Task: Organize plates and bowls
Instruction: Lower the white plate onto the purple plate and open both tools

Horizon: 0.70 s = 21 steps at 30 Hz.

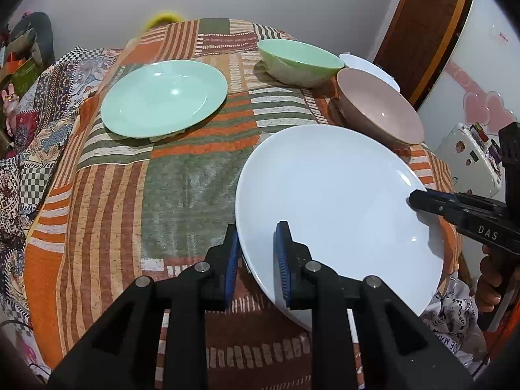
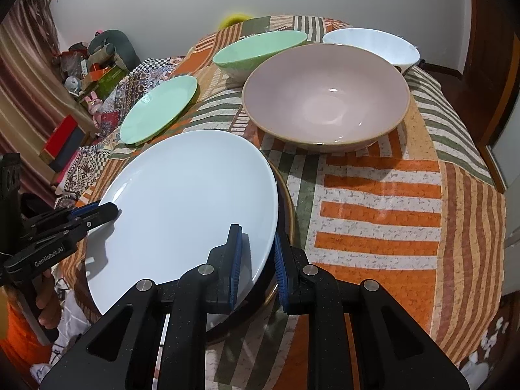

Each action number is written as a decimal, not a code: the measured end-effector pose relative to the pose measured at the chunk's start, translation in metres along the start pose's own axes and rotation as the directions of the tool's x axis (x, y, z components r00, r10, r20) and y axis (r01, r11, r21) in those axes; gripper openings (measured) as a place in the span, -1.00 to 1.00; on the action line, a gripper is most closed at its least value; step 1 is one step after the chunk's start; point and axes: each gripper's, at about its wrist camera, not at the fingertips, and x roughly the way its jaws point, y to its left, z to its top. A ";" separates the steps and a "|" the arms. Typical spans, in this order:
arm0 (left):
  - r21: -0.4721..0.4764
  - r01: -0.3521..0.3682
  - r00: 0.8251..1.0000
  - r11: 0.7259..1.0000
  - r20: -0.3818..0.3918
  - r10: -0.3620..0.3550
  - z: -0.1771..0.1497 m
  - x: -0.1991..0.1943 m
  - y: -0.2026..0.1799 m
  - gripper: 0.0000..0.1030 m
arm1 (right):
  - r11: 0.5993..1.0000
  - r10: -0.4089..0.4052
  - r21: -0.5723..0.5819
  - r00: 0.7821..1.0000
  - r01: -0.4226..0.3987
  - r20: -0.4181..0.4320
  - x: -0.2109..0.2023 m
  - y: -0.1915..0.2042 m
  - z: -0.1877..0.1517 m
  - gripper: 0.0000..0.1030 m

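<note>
Both claws held the white plate [image 1: 334,201] by its rim at the near edge of the desk [image 1: 182,182]. The left claw [image 1: 258,260] was clamped on the plate's left rim, one blue pad above and one below. The right claw [image 2: 258,260] was pressed tight on the opposite rim in the same way. The plate sat tilted, its near side low, and a darker, gold-edged plate [image 2: 286,201] showed just beneath its right side; whether the two touched could not be told.

The main risk was that each grip caught only a thin strip of smooth, glazed rim. If the two hands moved at different rates or twisted against each other, the plate could have slid out of one claw and dropped onto the plate below or off the near edge.

Further out, the pink bowl [image 2: 325,97] stood just beyond the plate's far rim, so a push forward could have knocked it. The green bowl [image 2: 256,52], white bowl [image 2: 373,45] and green plate [image 1: 162,97] lay well apart toward the far edge.
</note>
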 end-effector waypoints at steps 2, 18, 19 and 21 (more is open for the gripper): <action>0.009 0.005 1.000 1.000 -0.002 -0.005 -0.001 0.002 -0.002 -0.55 | 1.000 -0.013 -0.005 1.000 0.013 0.008 -0.001 0.000 0.000 -0.66; 0.000 0.006 1.000 1.000 0.001 -0.006 -0.001 -0.003 0.004 -0.52 | 0.994 -0.086 -0.070 0.996 0.086 0.000 -0.003 -0.002 0.003 -0.61; -0.003 0.005 1.000 1.000 0.007 -0.005 -0.001 -0.006 0.005 -0.52 | 0.994 -0.085 -0.070 0.996 0.085 0.005 -0.005 -0.002 0.005 -0.61; -0.005 -0.001 1.000 1.000 0.026 0.001 0.003 -0.013 0.008 -0.50 | 0.995 -0.070 -0.071 0.997 0.072 0.023 -0.012 0.001 0.010 -0.61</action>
